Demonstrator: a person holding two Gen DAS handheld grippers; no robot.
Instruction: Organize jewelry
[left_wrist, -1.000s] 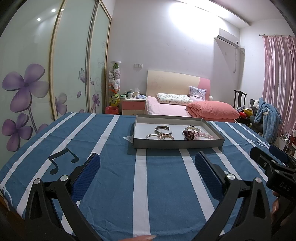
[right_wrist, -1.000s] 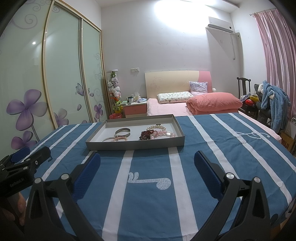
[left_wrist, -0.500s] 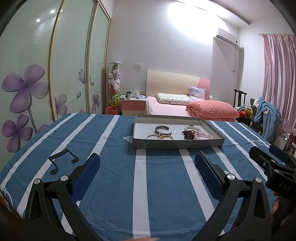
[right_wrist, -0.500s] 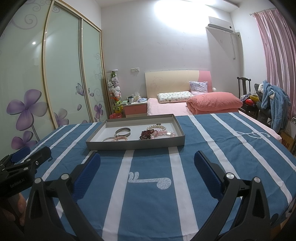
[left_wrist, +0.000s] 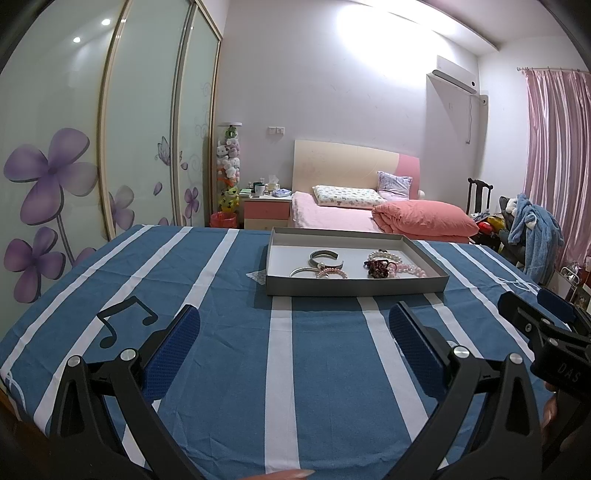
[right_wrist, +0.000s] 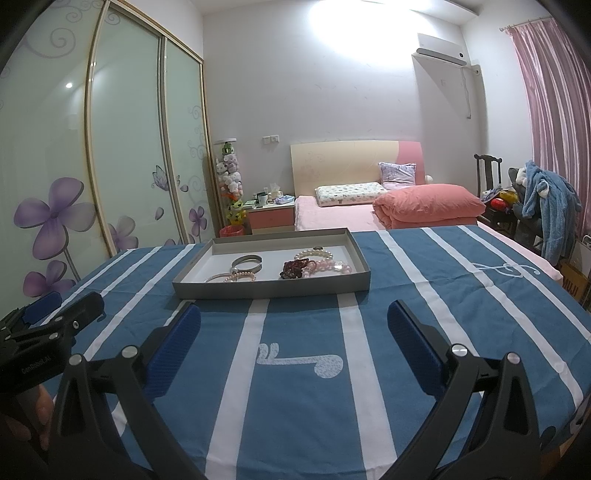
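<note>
A grey shallow tray (left_wrist: 354, 287) stands on the blue striped tablecloth; it also shows in the right wrist view (right_wrist: 273, 288). In it lie a silver cuff bangle (left_wrist: 325, 258), a thin silver bangle with a pink pearl bracelet (left_wrist: 331, 273), a dark red bead bracelet (left_wrist: 378, 268), a white pearl bracelet (left_wrist: 384, 254) and pink beads (left_wrist: 410, 270). My left gripper (left_wrist: 293, 339) is open and empty, well short of the tray. My right gripper (right_wrist: 293, 338) is open and empty, also short of the tray. Each gripper shows at the edge of the other's view.
The table is covered by a blue cloth with white stripes (left_wrist: 280, 369) and music-note prints (right_wrist: 303, 363). Behind it are a pink bed (left_wrist: 369, 214), a nightstand (left_wrist: 266, 210), sliding wardrobe doors (left_wrist: 74, 147) at left, and a chair with clothes (left_wrist: 532, 229) at right.
</note>
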